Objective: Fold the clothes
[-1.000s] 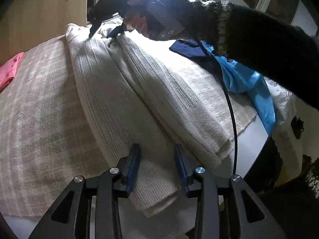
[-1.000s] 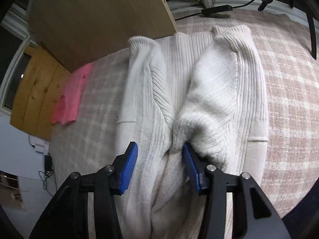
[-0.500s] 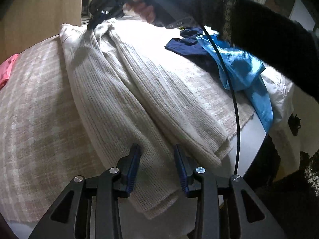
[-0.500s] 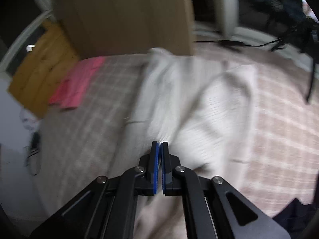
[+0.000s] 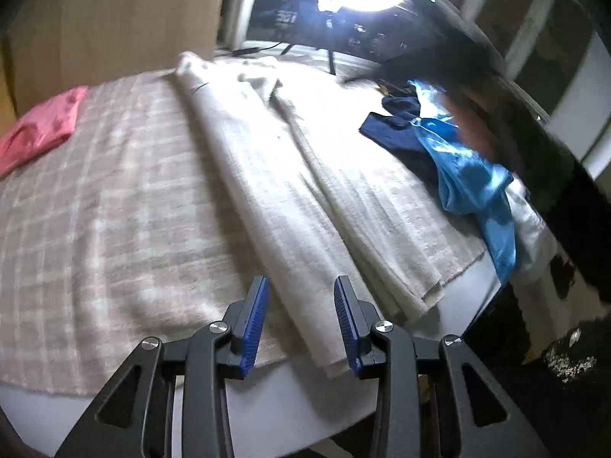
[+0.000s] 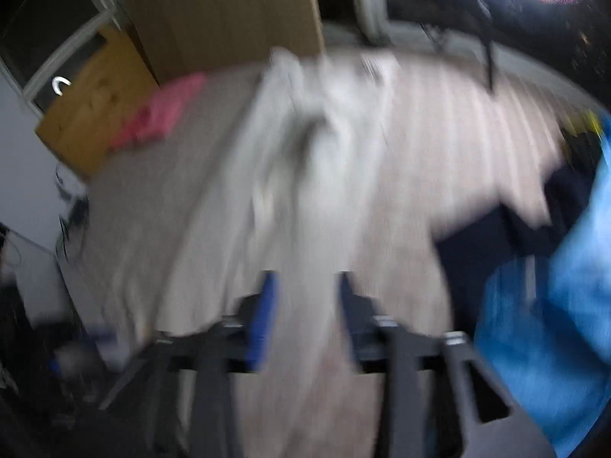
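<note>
A cream ribbed sweater (image 5: 275, 175) lies folded into a long strip on the checked blanket (image 5: 114, 210), running from the far edge to the near table edge. My left gripper (image 5: 299, 320) hovers open just above the sweater's near hem, its blue pads apart and pressing nothing. The right wrist view is smeared by motion. There my right gripper (image 6: 305, 290) is over the blanket, right of the sweater (image 6: 305, 160). Its jaws are opening with nothing between them.
A pink garment (image 5: 38, 129) lies at the far left by a wooden board (image 5: 114, 19). Navy (image 5: 397, 133) and bright blue (image 5: 469, 179) clothes are heaped at the right, under a dark sleeve (image 5: 534, 133). The white table edge (image 5: 305, 400) shows near me.
My right gripper shut, left the sweater's far end, swung right toward the blue clothes and parted its jaws again. The left gripper drew back and rose slightly, jaws unchanged.
</note>
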Tool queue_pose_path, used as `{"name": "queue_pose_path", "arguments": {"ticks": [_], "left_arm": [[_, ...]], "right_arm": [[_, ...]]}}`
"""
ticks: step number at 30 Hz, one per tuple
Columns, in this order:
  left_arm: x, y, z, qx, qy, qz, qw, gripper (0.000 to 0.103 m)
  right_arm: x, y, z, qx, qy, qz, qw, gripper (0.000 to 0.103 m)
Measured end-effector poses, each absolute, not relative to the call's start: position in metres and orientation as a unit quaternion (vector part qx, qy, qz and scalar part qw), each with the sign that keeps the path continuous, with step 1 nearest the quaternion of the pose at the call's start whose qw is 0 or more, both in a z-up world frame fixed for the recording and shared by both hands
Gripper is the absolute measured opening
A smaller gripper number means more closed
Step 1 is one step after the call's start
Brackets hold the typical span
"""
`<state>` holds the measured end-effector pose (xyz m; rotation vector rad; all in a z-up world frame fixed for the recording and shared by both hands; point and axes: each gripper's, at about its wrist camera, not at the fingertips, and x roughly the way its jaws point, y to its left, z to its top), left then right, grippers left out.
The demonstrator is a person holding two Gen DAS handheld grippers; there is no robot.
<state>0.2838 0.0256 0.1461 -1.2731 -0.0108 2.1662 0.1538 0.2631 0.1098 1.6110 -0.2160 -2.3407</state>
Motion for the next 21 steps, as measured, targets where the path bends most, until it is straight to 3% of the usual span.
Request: {"name": "queue_pose_path", "arguments": {"ticks": [5,6,7,10,11,12,15,17,21], "left_arm": [[0.282,0.063,0.137,-0.494,-0.001,0.785,0.375,0.034],[0.281,0.074,0.132,-0.498,0.002,0.775,0.389,0.034],[0.281,0.084,0.127,-0.503,0.005,0.766,0.399,0.034],[0.28,0.112,0.108,-0.514,0.035,0.751,0.414,0.031],[0.281,0.119,0.103,-0.517,0.045,0.746,0.418,0.023],[0.283,0.124,0.1,-0.52,0.054,0.742,0.421,0.021],[0.293,0.12,0.111,-0.511,0.066,0.749,0.416,0.021],[0.295,0.102,0.122,-0.507,0.057,0.763,0.396,0.03],[0.287,0.053,0.134,-0.513,0.017,0.795,0.323,0.046]], "right_arm": [[0.214,0.256,0.068,0.612,-0.12,-0.769,0.143,0.049],[0.217,0.251,0.061,0.616,-0.114,-0.765,0.148,0.04],[0.221,0.246,0.055,0.621,-0.109,-0.761,0.154,0.005],[0.233,0.246,0.072,0.6,-0.089,-0.782,0.144,0.007],[0.235,0.249,0.075,0.596,-0.095,-0.784,0.146,0.007],[0.238,0.253,0.077,0.592,-0.103,-0.786,0.147,0.007],[0.244,0.26,0.072,0.6,-0.125,-0.776,0.149,0.014],[0.246,0.267,0.068,0.601,-0.149,-0.771,0.15,0.03],[0.251,0.281,0.059,0.583,-0.196,-0.772,0.164,0.04]]}}
